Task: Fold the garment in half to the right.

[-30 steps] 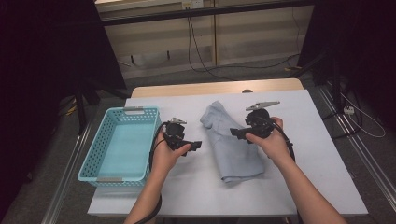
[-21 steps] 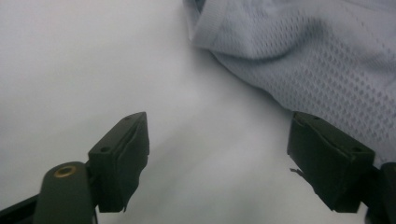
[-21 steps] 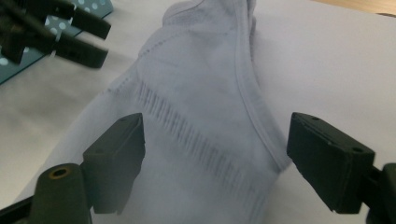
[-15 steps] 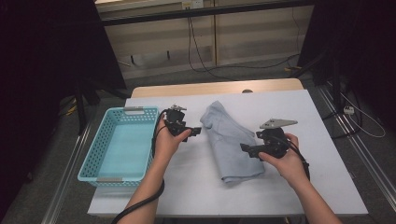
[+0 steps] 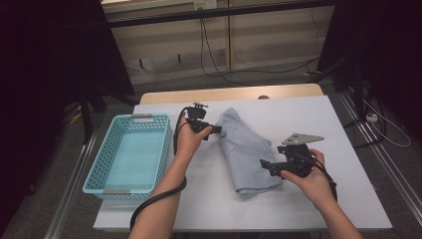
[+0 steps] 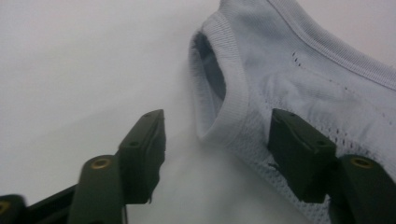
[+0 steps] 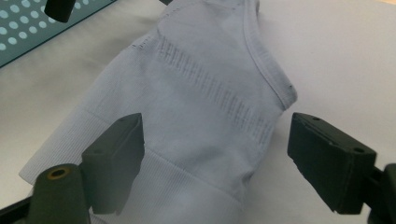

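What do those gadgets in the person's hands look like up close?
Each hand holds a small black gripper: the left gripper and the right gripper. Both end in two blocky black jaws with brass-coloured rivets. A thick black cable trails from the left one; a grey three-cornered plate tops the right. The forearms are bare, no sleeves.

A pale blue knitted garment lies folded lengthwise at the table's middle, ribbed hem nearest.

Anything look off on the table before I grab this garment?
Nothing is spilled or damaged. The pale blue garment lies folded but askew, slanting across the white table. The left gripper has just been closing around its ribbed edge without pinching yet; the right gripper straddles the other end, open. The basket sits squarely.
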Tool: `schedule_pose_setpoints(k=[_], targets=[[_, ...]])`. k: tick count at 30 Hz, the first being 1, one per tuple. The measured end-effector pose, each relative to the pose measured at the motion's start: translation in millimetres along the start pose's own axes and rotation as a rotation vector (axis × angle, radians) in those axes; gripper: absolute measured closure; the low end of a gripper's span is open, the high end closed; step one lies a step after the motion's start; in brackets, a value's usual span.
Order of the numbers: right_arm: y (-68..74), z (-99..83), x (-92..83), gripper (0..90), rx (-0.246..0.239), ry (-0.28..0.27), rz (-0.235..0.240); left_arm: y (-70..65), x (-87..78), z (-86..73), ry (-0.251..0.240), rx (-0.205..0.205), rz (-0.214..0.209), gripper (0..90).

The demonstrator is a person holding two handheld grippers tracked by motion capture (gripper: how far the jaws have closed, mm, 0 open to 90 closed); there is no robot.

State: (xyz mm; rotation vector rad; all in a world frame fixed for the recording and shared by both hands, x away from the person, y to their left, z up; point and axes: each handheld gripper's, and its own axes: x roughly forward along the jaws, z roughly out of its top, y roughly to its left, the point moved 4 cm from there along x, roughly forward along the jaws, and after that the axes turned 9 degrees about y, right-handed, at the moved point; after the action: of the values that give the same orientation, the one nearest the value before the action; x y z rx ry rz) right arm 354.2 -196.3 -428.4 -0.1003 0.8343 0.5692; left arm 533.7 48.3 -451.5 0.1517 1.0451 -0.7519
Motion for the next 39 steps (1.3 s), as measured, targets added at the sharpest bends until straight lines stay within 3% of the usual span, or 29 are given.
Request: schedule_pose_setpoints(k=[2,4,5,9,12,28,33,39], targets=[[-0.4,-1.9,-0.6,19.0,0.000,0.004,0.001,-2.3,3.7,2.5,0.003,-0.024,-0.025,40.2],[-0.6,-3.6,-1.2,19.1,0.000,0.008,-0.008,-3.2,6.2,4.1,0.013,-0.021,-0.018,45.4],[-0.6,-4.1,-1.7,19.1,-0.001,0.006,-0.006,-4.2,7.0,4.7,0.018,-0.028,-0.034,47.4],[-1.0,-5.7,-3.9,19.1,-0.003,0.004,-0.006,-5.6,6.7,5.4,0.045,-0.027,-0.035,67.1],[-1.7,-6.9,-4.4,19.1,-0.003,0.001,-0.004,-4.4,4.8,6.7,0.072,-0.008,-0.021,75.0],[-5.2,-9.1,-2.0,19.1,0.000,0.003,0.008,16.6,-2.0,31.9,0.113,-0.015,0.023,78.2],[-3.5,-10.8,0.2,19.1,-0.002,0.009,0.017,17.3,-2.1,26.6,0.121,-0.010,0.011,71.5],[-3.3,-12.4,0.2,19.1,0.000,0.009,0.015,16.5,-12.0,20.2,0.087,-0.064,0.041,34.4]])
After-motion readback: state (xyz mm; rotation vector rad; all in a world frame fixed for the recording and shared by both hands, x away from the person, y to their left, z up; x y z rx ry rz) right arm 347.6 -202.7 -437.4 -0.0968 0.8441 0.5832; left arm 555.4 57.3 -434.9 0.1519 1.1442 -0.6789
